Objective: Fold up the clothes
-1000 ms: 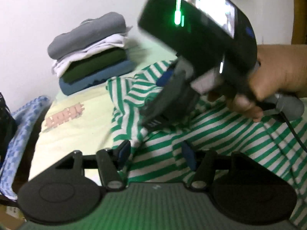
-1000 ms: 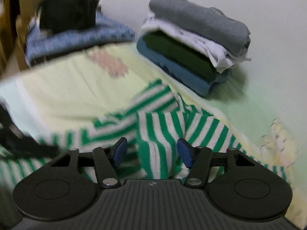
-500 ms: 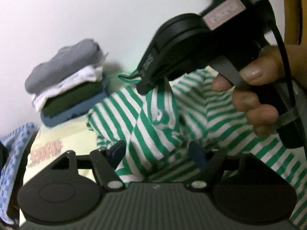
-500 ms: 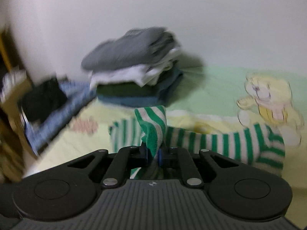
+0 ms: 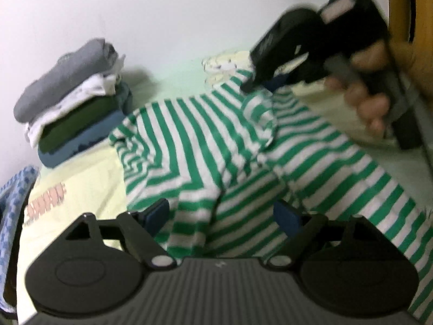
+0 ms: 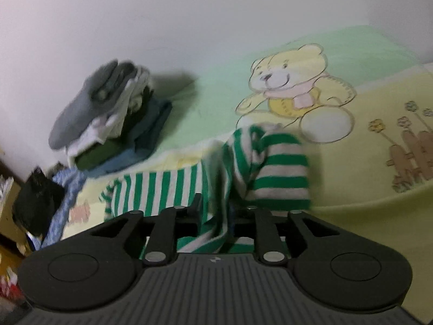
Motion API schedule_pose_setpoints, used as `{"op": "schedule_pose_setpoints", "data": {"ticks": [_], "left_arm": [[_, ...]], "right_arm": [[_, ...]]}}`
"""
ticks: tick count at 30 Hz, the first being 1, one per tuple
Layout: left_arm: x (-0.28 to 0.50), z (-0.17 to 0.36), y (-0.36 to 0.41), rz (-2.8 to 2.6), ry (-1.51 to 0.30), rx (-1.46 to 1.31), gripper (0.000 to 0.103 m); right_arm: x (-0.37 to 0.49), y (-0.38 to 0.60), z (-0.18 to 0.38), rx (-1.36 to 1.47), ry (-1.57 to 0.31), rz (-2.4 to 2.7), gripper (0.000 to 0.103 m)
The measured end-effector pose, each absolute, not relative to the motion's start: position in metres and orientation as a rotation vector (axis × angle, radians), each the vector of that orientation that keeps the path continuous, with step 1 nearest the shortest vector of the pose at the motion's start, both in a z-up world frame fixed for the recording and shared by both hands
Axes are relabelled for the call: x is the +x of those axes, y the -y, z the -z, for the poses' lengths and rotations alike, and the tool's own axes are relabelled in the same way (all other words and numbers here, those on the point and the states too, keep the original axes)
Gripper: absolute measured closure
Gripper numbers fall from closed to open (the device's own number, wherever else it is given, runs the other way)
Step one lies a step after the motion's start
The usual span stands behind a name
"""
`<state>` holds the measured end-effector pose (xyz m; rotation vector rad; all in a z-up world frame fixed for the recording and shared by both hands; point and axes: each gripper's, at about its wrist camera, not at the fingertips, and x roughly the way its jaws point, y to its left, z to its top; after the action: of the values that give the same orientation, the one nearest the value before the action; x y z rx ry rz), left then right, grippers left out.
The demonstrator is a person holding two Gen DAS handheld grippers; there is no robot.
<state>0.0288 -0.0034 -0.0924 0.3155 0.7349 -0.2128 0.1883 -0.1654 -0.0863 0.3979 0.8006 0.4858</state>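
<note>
One striped shirt (image 5: pixel 194 146); four-garment stack (image 5: pixel 73 100); left hand-held gripper (image 5: pixel 224 216) agape, widening; right hand-held gripper (image 6: pixel 216 214) clamps shirt.

Two wrist fisheyes, both low over the bed, angled down toward the far wall.

Left wrist view sits close above the striped garment (image 5: pixel 205 146), facing the far wall, with the folded stack (image 5: pixel 73 100) far left and the right gripper (image 5: pixel 266 82) far right in a hand (image 5: pixel 370 100). Right wrist view is close behind a bunched part of that garment (image 6: pixel 270 168), facing the same wall; stack (image 6: pixel 108 124) at left, bear print (image 6: pixel 292 86) on the sheet far right. Shared: garment, stack, blue checked cloth (image 5: pixel 13 189) (image 6: pixel 65 189), wall, pale sheet.
</note>
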Motion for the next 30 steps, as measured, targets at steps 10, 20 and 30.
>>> {"op": "schedule_pose_setpoints", "data": {"ticks": [10, 20, 30], "left_arm": [[0.011, 0.104, -0.001, 0.192, -0.76, 0.346, 0.013], [0.007, 0.097, 0.002, 0.255, -0.747, 0.319, 0.013], [0.005, 0.107, -0.003, 0.266, -0.771, 0.309, 0.011]], "right_arm": [[0.135, 0.152, 0.075, 0.195, -0.821, -0.496, 0.048], [0.11, 0.178, 0.072, 0.318, -0.837, -0.521, 0.099], [0.115, 0.146, 0.055, 0.059, -0.73, -0.464, 0.067]]}}
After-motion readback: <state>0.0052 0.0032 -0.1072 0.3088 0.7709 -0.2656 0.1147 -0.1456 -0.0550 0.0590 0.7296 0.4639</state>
